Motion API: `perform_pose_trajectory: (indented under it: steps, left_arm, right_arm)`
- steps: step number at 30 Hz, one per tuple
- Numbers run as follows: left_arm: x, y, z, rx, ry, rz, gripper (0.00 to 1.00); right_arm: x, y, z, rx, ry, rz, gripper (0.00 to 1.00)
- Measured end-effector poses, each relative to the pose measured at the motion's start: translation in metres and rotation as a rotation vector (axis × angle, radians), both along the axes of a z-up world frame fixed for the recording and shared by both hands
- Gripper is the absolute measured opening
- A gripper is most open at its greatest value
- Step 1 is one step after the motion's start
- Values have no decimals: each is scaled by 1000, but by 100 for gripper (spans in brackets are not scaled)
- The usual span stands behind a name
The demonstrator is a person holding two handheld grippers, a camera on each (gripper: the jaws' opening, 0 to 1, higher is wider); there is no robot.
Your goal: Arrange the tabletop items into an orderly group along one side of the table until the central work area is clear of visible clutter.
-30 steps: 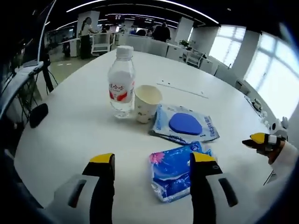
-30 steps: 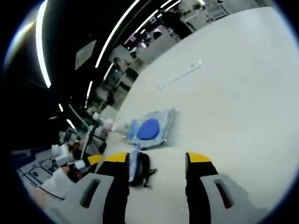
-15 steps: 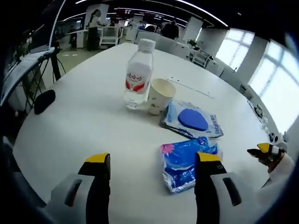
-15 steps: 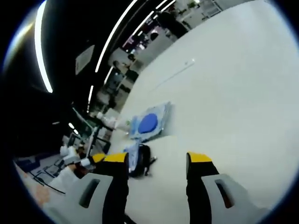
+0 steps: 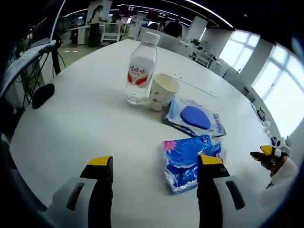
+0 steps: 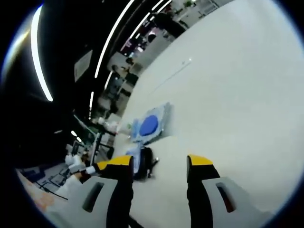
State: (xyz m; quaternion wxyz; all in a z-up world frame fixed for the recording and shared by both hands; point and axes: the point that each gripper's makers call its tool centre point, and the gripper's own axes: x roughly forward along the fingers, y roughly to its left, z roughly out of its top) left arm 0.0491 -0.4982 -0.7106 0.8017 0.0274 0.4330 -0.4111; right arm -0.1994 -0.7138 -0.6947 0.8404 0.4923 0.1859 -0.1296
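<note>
The left gripper (image 5: 153, 166) hangs with its jaws wide and nothing between them, just short of the blue pack (image 5: 187, 160) on the white table (image 5: 85, 128). Taking the cup (image 5: 162, 91) as the landmark: the bottle (image 5: 140, 69) stands upright just beside it, on its far-left side, possibly touching; the pouch (image 5: 194, 118) with the dark blue oval lies flat just to its right; the blue pack lies nearer the gripper than the cup, a little apart from the pouch.

The blue pack looks like a soft plastic-wrapped tissue pack: light, squashy, with a slick film. A pinch across its narrow width near the middle should hold; a corner grip would likely let it droop or slip. The pouch is thin and flat, so one jaw would have to get under an edge. The cup is paper, light and easily crushed, best taken by the rim wall with little force. The bottle seems partly full, heavier, and round, so it may roll in the jaws.

The right gripper (image 6: 156, 164) is also wide and empty, low over bare table, with the pouch (image 6: 150, 124) beyond it.
</note>
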Motion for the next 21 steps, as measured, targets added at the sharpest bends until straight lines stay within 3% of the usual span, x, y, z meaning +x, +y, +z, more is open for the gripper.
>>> perform_pose_trajectory:
  steps: [8,21]
  left_arm:
    - [-9,5,-11,-5,29,7,71]
    - [-6,12,-14,-19,53,31,68]
  right_arm:
    - [-4,11,-5,11,27,28,42]
    - [-3,19,-10,30,42,44,41]
